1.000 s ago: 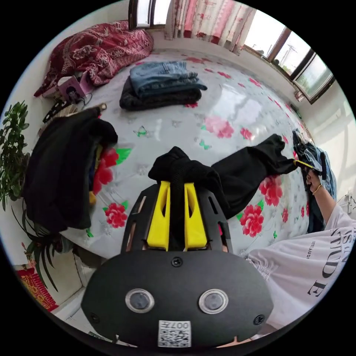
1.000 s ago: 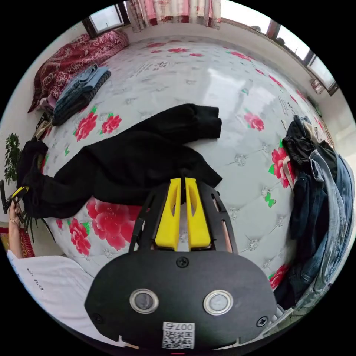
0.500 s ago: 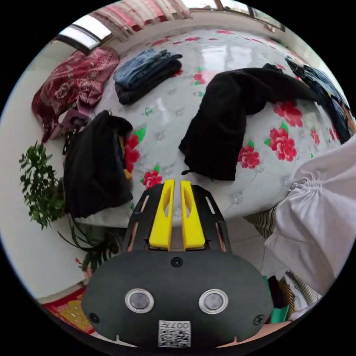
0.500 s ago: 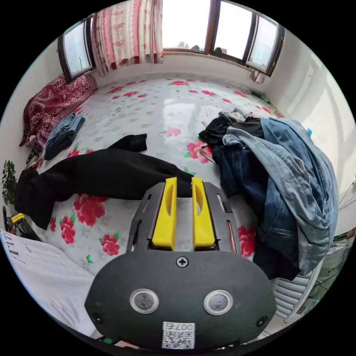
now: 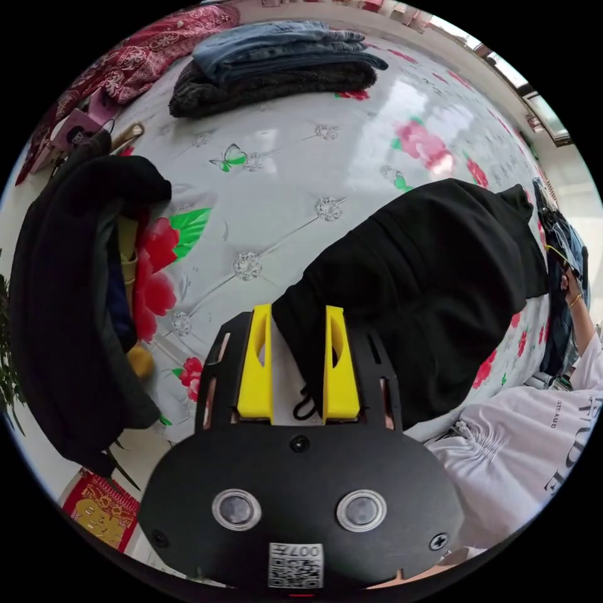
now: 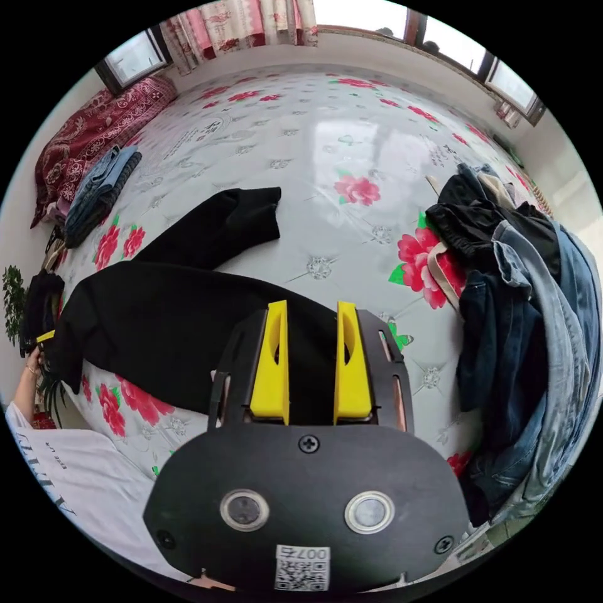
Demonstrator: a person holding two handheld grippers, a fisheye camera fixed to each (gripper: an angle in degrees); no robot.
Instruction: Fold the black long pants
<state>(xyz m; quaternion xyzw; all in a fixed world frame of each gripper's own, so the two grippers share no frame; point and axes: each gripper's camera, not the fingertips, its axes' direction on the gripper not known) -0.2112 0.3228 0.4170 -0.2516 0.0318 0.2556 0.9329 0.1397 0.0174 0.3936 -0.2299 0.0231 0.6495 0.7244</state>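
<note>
Two views: the flowered bed (image 6: 352,125) carries your black long pants (image 6: 157,314), spread flat across it. Both your left tongs (image 5: 294,317) and right tongs (image 6: 311,311) gape over the cloth's edge, jaws parted, gripping nothing.

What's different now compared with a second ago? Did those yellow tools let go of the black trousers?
Yes. A second ago the left tool was clamped on a bunch of the black pants; it has since let go, and now both it and the right tool are open over the cloth. The pants now lie flatter on the flowered surface. The folded stack and the clothes pile stayed put.
</note>
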